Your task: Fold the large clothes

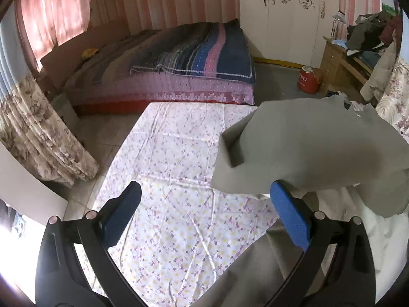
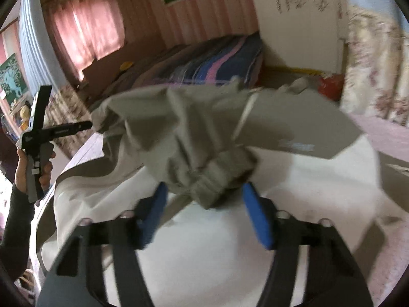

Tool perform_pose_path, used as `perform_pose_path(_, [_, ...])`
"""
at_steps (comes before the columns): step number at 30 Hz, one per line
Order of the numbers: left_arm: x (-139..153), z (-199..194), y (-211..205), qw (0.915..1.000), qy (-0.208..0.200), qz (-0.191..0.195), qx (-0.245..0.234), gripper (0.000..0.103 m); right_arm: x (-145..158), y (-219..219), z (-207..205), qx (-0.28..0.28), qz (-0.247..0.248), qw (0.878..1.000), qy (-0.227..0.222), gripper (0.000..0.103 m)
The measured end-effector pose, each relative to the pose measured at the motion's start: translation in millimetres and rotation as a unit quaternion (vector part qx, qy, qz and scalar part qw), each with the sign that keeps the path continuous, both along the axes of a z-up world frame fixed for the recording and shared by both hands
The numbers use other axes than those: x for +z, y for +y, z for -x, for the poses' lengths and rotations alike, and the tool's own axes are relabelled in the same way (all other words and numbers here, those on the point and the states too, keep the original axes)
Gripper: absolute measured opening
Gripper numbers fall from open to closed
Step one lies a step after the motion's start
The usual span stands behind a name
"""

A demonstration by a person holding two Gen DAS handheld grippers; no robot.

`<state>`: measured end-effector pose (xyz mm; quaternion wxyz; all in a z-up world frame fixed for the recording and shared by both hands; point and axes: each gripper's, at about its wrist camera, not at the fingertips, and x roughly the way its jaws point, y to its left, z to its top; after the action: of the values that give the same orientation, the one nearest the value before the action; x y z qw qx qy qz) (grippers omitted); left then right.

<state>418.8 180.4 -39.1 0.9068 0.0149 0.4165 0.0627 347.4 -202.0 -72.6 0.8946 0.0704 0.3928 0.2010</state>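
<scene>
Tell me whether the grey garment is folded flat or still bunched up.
Bunched up: the grey fabric garment hangs crumpled in the air, above the floral sheet.

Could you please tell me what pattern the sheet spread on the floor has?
The white cotton floor sheet carries small purple and yellow flowers, clearest in the left wrist view.

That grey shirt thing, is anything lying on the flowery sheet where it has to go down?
Nothing visible lies in the way. The flowery sheet is bare and flat in front of the open left gripper. The grey garment hangs above its right side, and a bunched part sits between the open right gripper fingers.
</scene>
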Motion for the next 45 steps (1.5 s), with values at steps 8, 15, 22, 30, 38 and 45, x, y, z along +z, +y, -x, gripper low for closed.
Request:
perform_pose_path(8, [14, 11, -14, 0.9995, -0.026, -0.006, -0.013, 0.100, 66, -10, 7, -0.065, 0.091, 0.984, -0.140, 0.007])
perform_pose_path(15, [3, 7, -39, 0.9980, -0.015, 0.021, -0.057, 0.100, 102, -139, 26, -0.267, 0.220, 0.926, -0.149, 0.007])
perform_pose_path(22, [-29, -14, -115, 0.9904, 0.020, -0.042, -0.130, 0.100, 35, -223, 34, -0.278, 0.067, 0.958, 0.007, 0.008])
perform_pose_path(30, [-23, 8, -193, 0.9594, 0.019, -0.152, -0.237, 0.100, 47, -219, 28, -0.264, 0.064, 0.962, 0.003, 0.011])
perform_pose_path(38, [-55, -28, -181, 0.9708, 0.077, -0.127, -0.188, 0.023, 48, -206, 33, -0.237, 0.026, 0.971, 0.012, 0.009])
perform_pose_path(45, [-24, -19, -95, 0.9939, 0.040, 0.002, -0.103, 0.016, 54, -183, 37, -0.175, -0.109, 0.977, 0.050, 0.007])
